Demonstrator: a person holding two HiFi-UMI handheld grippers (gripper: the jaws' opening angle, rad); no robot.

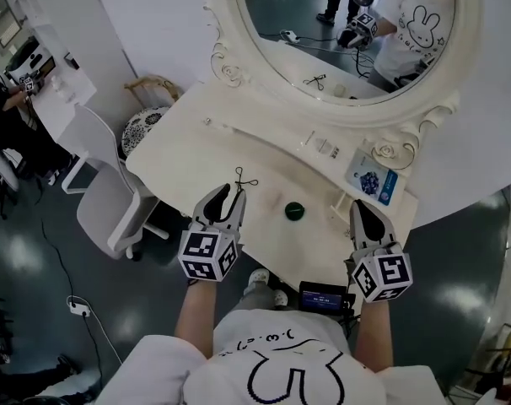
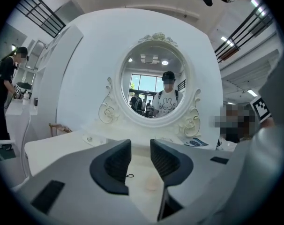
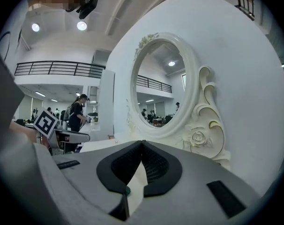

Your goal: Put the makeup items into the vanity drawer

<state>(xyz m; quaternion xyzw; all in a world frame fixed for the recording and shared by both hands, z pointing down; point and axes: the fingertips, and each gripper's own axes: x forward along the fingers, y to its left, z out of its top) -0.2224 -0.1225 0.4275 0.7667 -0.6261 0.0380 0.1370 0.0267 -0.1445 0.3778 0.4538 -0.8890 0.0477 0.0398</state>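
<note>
2 claws hover over the front edge of the white vanity tabletop [image 1: 196, 154]. Left claw [image 1: 233, 192]: jaws spread, nothing between them. Right claw [image 1: 358, 205]: jaw tips pressed together, holding nothing.

Task things, all on the tabletop:
- small dark green round pot [image 1: 294, 211], between the 2 claws and near the front edge, touching nothing.
- thin black wire tool with looped ends [image 1: 245, 178], just ahead of the left claw's tips.
- flat blue-and-white packet [image 1: 372, 179], at the foot of the oval white mirror frame [image 1: 230, 67], ahead of the right claw.
- some small clear pieces lie further back by the frame; too small to name.

Handling, as I judge it:
- the pot looks rigid, light and smooth-sided. Take it across its width, low on the wall; it could squirt out or roll off the front edge.
- the wire tool is light, springy and lies flat, so it is hard to get under. Pinch it at a loop.
- the packet is soft and thin. Nip 1 free edge.

Room: the tabletop is bare to the left, with carved scrollwork crowding the back right. No view shows the drawer; it is probably under the front edge, beneath the claws.
</note>
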